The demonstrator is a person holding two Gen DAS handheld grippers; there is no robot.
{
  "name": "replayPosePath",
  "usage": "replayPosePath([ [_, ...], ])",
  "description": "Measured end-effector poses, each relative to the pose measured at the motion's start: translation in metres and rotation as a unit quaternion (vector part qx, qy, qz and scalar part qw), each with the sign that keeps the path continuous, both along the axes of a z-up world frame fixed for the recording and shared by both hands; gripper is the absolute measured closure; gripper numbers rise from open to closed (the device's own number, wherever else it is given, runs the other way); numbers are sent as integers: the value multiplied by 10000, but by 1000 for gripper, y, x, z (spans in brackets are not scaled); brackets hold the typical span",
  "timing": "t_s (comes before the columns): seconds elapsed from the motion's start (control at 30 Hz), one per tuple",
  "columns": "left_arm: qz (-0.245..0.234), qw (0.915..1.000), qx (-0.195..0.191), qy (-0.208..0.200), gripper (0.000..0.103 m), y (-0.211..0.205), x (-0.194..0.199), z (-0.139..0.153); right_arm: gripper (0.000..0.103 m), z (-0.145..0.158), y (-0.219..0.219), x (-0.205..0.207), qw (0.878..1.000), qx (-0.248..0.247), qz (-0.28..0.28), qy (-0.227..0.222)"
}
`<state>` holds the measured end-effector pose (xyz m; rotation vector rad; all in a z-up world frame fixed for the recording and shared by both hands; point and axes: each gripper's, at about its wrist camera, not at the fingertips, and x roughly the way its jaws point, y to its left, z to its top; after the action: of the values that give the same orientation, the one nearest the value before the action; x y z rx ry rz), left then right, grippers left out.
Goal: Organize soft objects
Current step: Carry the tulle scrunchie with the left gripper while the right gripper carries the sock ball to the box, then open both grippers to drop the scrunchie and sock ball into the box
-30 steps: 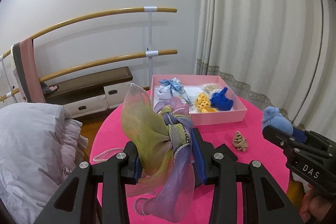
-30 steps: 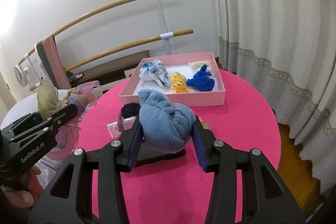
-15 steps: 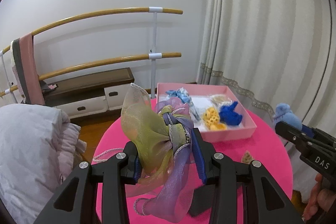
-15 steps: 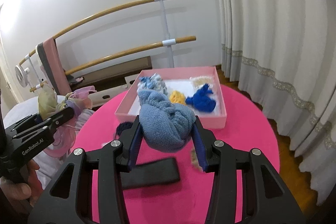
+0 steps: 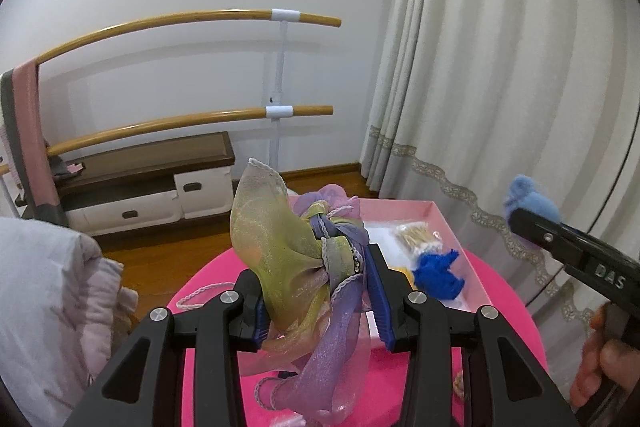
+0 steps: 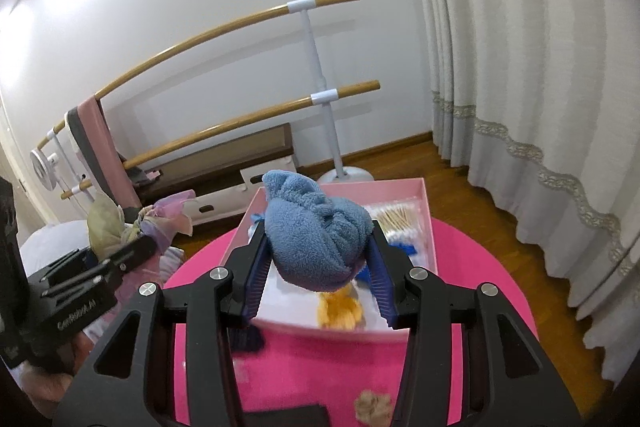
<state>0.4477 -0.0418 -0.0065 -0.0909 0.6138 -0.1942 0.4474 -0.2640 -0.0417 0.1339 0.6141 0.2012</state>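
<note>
Here, blue towel (image 6: 316, 231) between right tool (image 6: 316, 267) pads.

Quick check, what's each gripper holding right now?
Left gripper: closed on the organza bow.
Right gripper: closed on the blue towel bundle.

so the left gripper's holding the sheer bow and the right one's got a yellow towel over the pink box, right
Not quite: the towel clamped in the right gripper is blue, not yellow, as the right wrist view shows. The left gripper does hold the sheer bow, near the pink box.
</note>
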Motion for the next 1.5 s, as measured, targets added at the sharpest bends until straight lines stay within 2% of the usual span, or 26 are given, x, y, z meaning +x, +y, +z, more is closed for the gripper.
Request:
replayPosePath([
  [0.23, -120, 9995, 47, 299, 65, -15, 70, -16, 60, -21, 0, 69, 9986, 102, 51, 522],
  [0.43, -101, 9986, 70, 505, 65, -22, 126, -28, 60, -45, -2, 109, 9954, 190, 71, 937],
  [0.8, -104, 9963, 139, 841, 63, -48, 198, -60, 57, -85, 1, 140, 9892, 189, 30, 1454],
  [0.93, -132, 9951, 208, 956, 58, -56, 215, -68, 57, -96, 1, 146, 9870, 157, -18, 1601],
  [1.0, -109, 9949, 251, 967, 53, -60, 222, -70, 52, -100, 1, 149, 9857, 147, -22, 1679],
  [1.03, -86, 9949, 274, 969, 45, -62, 226, -70, 50, -102, 1, 150, 9852, 149, -39, 1707],
  [1.07, -66, 9950, 285, 956, 36, -63, 226, -71, 44, -104, 1, 150, 9848, 169, -51, 1727],
  [1.1, -33, 9952, 295, 928, 33, -63, 225, -71, 36, -105, 1, 149, 9845, 183, -70, 1744],
  [1.23, 48, 9965, 317, 772, 12, -65, 214, -70, 18, -105, -3, 143, 9841, 219, -148, 1757],
  [1.27, 74, 9969, 316, 723, 7, -64, 208, -70, 11, -103, -4, 140, 9841, 256, -174, 1748],
  [1.37, 133, 9979, 265, 584, 0, -61, 195, -67, 0, -97, -7, 131, 9853, 285, -202, 1674],
  [1.5, 217, 9984, 285, 442, 0, -60, 176, -64, 0, -86, -7, 115, 9873, 266, -242, 1549],
])
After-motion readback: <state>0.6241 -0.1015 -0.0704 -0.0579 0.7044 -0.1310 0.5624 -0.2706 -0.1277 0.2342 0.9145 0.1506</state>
